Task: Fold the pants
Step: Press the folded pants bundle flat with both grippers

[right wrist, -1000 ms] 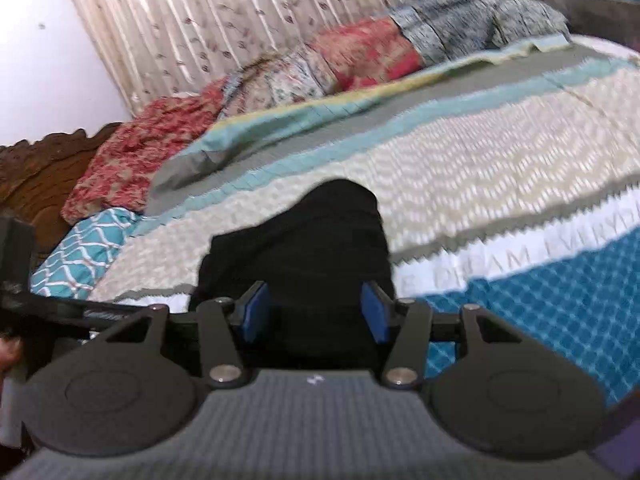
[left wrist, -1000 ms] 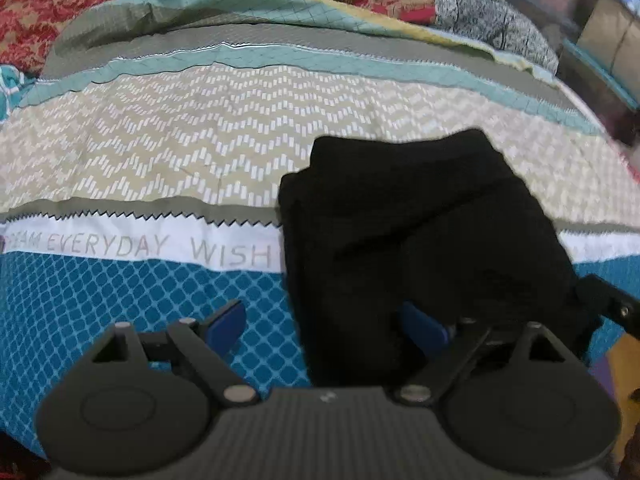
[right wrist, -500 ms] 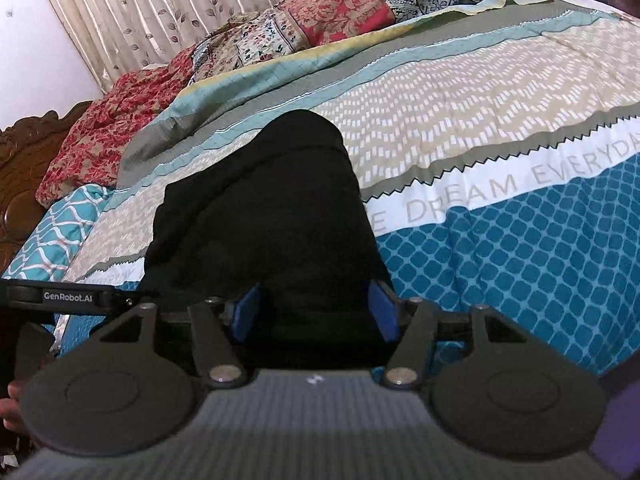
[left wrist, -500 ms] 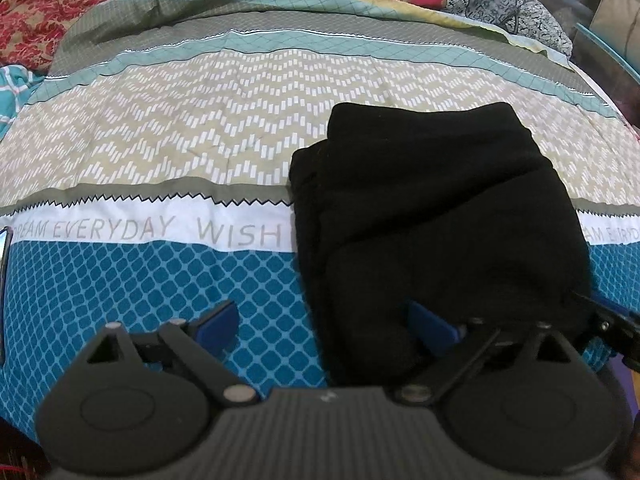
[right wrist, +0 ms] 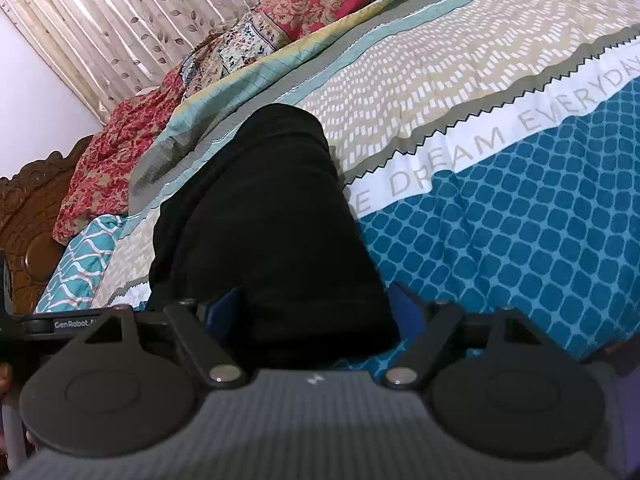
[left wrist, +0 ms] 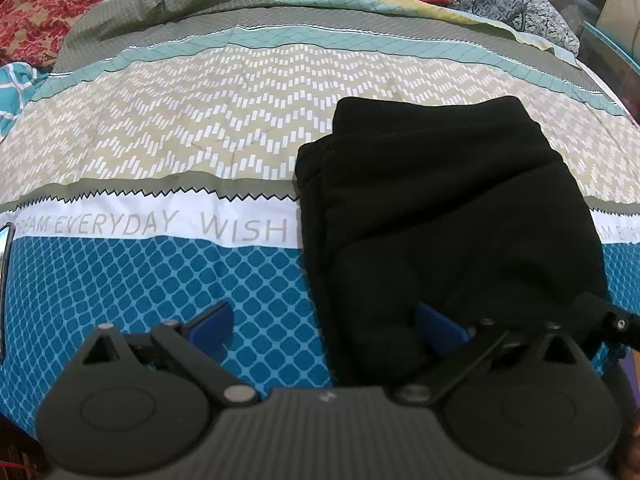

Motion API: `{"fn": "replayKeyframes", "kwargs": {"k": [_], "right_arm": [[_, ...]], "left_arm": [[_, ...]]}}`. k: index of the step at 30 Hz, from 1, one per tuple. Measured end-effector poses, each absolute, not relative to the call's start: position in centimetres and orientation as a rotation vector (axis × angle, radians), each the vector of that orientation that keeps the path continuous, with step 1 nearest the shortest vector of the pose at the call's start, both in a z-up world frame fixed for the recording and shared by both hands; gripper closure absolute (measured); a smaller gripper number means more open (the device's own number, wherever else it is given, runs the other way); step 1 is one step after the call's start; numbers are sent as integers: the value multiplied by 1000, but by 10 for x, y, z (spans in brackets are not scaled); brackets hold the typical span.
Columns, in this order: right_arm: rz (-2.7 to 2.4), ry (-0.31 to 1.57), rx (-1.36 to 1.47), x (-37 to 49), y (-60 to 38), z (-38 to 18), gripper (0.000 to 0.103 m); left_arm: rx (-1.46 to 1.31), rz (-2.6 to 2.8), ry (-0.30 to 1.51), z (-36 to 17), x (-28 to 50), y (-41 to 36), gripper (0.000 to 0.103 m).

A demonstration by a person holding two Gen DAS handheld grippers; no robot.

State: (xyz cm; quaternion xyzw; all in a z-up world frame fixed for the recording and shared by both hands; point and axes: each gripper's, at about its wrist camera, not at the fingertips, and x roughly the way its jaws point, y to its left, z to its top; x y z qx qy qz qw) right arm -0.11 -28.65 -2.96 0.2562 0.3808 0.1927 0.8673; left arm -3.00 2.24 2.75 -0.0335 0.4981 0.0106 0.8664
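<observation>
The right gripper [right wrist: 316, 312] has just been opening its jaws, which now stand wide with the near end of the folded black pants [right wrist: 264, 216] between the blue pads [right wrist: 224, 312]. The pants lie on a patterned bedspread [right wrist: 500, 220], pillows [right wrist: 312, 4] and curtain [right wrist: 132, 12] beyond.

Patterned bedspread [left wrist: 160, 152] lettered "DREAM EVERYDAY WISH", red floral pillows [right wrist: 108, 168], leaf-print curtain [right wrist: 120, 20], carved wooden headboard [right wrist: 28, 220].

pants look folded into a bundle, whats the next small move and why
Probably lift both grippers clear. The black pants lie in a compact bundle on the bedspread; the left gripper and right gripper, jaws just opened, pinch nothing.
</observation>
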Motion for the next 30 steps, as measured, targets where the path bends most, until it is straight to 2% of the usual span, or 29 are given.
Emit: {"fn": "replayKeyframes", "kwargs": {"k": [30], "right_arm": [[463, 779, 661, 5, -310, -38, 14]], "left_arm": [[32, 70, 1036, 26, -25, 11, 0]]}}
